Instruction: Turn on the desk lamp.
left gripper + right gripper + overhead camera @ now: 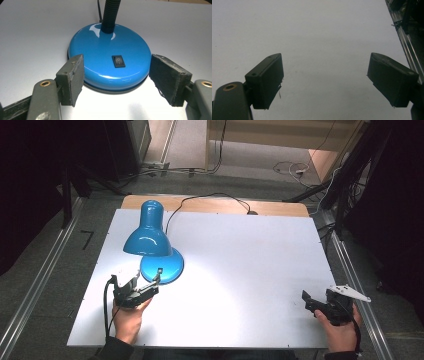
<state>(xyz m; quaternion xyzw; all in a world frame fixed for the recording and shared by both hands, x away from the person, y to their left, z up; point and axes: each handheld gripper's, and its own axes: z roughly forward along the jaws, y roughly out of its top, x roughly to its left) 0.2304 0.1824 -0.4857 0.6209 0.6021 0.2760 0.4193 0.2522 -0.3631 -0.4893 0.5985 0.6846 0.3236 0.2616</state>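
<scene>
- Blue desk lamp [152, 247] stands left of centre in the high view, on the white table [240, 270], its shade tilted down toward the lower left of the frame and lit.
- Left tongs [148, 279] sit wide, one jaw on each side of the round lamp base [110, 60]; whether the pads touch it is unclear.
- Rocker switch [118, 61] faces the left tongs, at centre frame in the left gripper view.
- Right tongs [311, 301] rest wide and empty over bare table, lower right of the high view.
- Likely step: gripping the base. Closing evenly on its widest part, low at the rim, should prevent slipping on the gloss.
- Flexible black neck [110, 15] rises from the base's far side; the lamp's long axis runs upward.
</scene>
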